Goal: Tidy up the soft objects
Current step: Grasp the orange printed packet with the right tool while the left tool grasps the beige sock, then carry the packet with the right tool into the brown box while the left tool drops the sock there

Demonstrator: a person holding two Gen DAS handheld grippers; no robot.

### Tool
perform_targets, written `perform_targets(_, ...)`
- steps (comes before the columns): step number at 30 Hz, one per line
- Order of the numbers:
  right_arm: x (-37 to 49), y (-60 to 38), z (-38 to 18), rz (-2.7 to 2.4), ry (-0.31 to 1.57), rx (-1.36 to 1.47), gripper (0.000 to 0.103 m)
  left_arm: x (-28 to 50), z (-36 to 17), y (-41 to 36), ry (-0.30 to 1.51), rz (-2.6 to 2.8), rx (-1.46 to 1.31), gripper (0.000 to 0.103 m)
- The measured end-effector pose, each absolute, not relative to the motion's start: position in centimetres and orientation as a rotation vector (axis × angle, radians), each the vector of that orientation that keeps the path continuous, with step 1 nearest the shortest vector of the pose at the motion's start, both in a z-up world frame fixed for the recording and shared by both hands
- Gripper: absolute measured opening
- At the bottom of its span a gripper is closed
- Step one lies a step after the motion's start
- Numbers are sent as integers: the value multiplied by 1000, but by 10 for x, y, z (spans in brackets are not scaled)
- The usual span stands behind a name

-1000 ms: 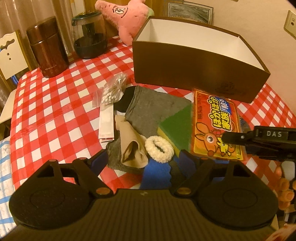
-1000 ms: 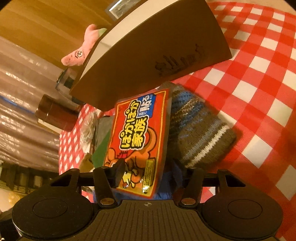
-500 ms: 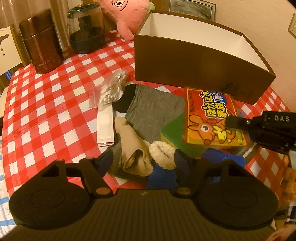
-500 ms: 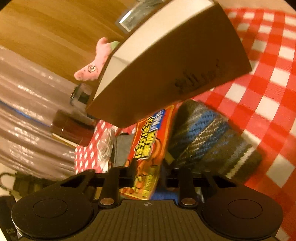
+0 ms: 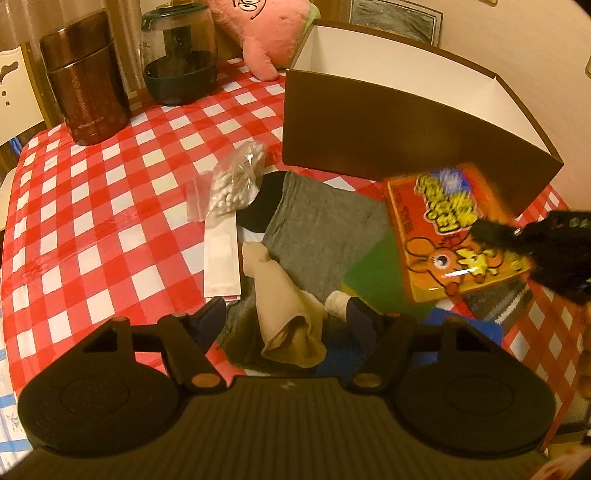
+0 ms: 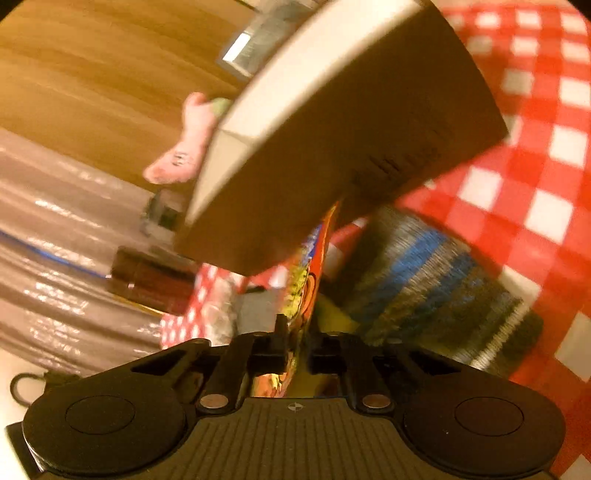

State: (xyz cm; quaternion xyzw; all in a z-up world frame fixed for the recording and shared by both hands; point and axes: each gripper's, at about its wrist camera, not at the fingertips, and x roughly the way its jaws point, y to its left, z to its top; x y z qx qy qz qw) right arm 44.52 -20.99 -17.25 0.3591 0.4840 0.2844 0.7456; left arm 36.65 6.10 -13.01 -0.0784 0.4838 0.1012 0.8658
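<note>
My right gripper point(image 6: 297, 354) is shut on the near edge of an orange heat-pack packet point(image 6: 306, 288), which stands edge-on between its fingers. From the left wrist camera, that gripper point(image 5: 495, 236) holds the packet point(image 5: 443, 229) tilted up in front of the brown box point(image 5: 406, 147). My left gripper point(image 5: 286, 321) hangs over the pile with its jaws closing. A beige stocking point(image 5: 284, 306) lies between its fingers, which do not press on it. A white scrunchie point(image 5: 338, 304) peeks out beside the right finger. A grey cloth point(image 5: 321, 229) and a green sponge point(image 5: 376, 269) lie beyond.
A striped knit sock point(image 6: 424, 288) lies right of the packet. On the checked cloth are a bag of cotton swabs point(image 5: 236, 181), a white paper sleeve point(image 5: 221, 258), a brown canister point(image 5: 85, 77), a glass jar point(image 5: 181, 55) and a pink plush point(image 5: 266, 29).
The right gripper's jaws closed on the orange packet and raised it from flat to tilted. The left gripper moved in over the beige stocking, its jaws narrowing.
</note>
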Motion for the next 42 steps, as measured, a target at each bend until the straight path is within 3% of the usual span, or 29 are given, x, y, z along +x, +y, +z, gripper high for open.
perform_targets(4, 438, -205, -141, 669, 977, 667, 2, 369, -132, 62, 1014, 194, -168, 54)
perform_targets(12, 420, -206, -106, 664, 924, 446, 2, 380, -139, 64, 1027, 182, -171, 44)
perform_targets(17, 416, -199, -103, 646, 933, 378, 2, 388, -150, 70, 1060, 175, -175, 14)
perform_targets(20, 415, -202, -102, 636, 937, 372, 2, 387, -150, 73, 1051, 176, -182, 6)
perform_targets(32, 417, -218, -81, 605, 907, 343, 2, 375, -90, 86, 904, 155, -186, 5)
perform_targets(42, 433, -227, -44, 617, 832, 336, 2, 409, -31, 69, 746, 29, -141, 5)
